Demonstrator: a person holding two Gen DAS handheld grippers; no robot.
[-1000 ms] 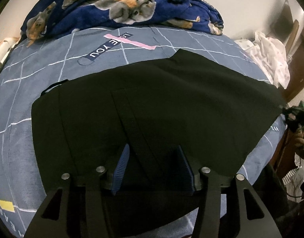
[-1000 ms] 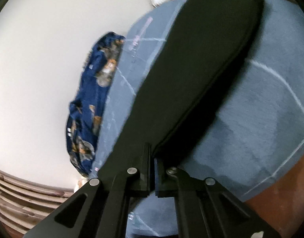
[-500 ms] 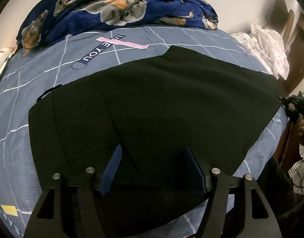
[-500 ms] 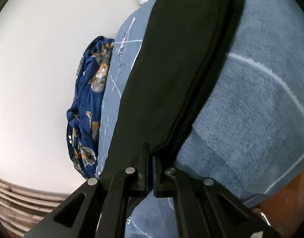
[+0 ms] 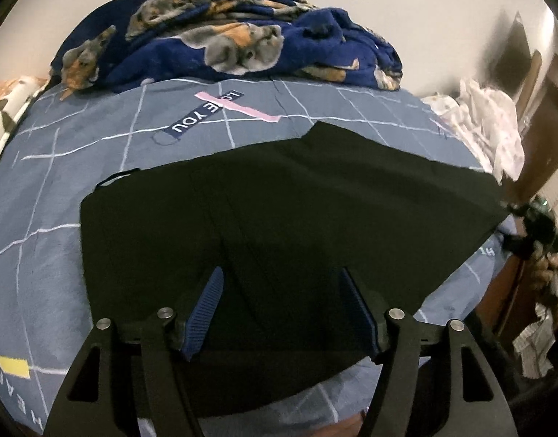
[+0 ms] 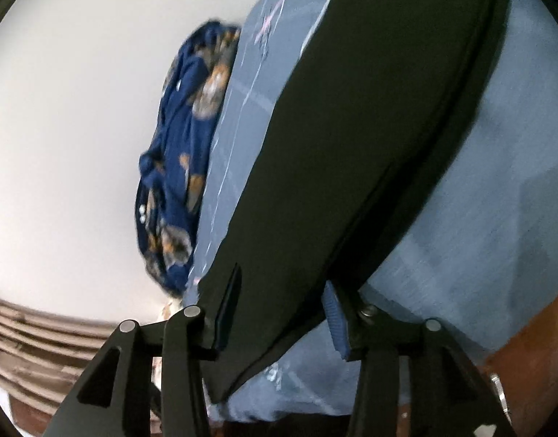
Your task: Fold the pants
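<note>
Across the blue grid-patterned bed, the black pants lie spread flat, near a rumpled navy dog-print blanket heaped at the far side by the wall. Over their near edge the left gripper hovers with its jaws wide apart and nothing pinched between the blue pads. At the pants' end by the bed's edge, the right gripper has its jaws opening, the dark fabric lying between the pads but no longer pressed.
</note>
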